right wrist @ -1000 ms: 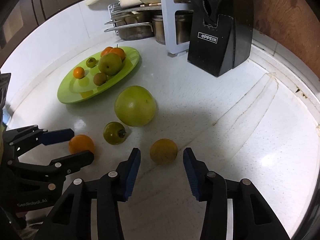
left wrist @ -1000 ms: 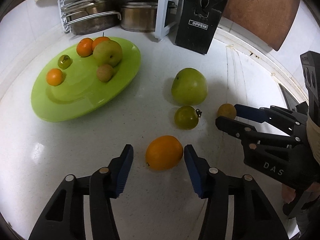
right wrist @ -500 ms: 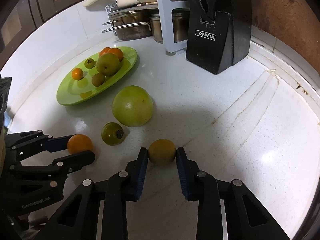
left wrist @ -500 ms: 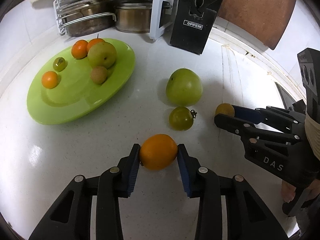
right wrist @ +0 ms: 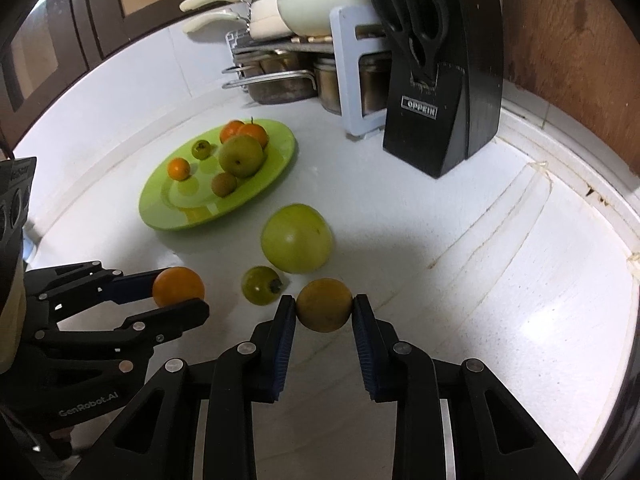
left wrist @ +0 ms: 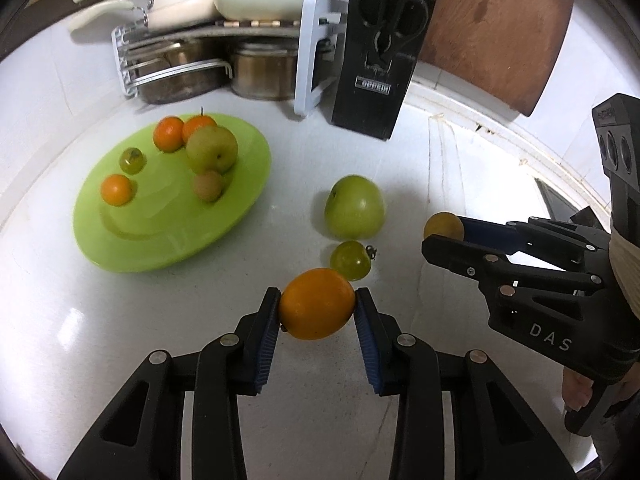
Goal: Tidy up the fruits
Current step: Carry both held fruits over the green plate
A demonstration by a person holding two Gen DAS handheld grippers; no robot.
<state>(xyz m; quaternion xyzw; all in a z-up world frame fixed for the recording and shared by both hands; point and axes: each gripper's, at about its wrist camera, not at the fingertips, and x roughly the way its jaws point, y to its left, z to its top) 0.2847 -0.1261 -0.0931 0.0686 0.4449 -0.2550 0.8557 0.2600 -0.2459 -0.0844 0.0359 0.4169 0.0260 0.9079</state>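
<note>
Fruit is pinched by both tongs: orange [left wrist: 317,309] in the left gripper [left wrist: 317,312], yellow fruit [right wrist: 324,305] in the right gripper [right wrist: 324,308]. Both should be lifted clear, then set gently on bare plate [left wrist: 160,240].

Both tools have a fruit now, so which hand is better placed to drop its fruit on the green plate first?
Left, probably. The left tool holding the orange sits nearer the green plate; the right tool with the yellow-brown fruit is farther off.

Plate [left wrist: 168,248] lime green; held orange [left wrist: 317,309] bright orange; knife block [right wrist: 440,92] black.
</note>
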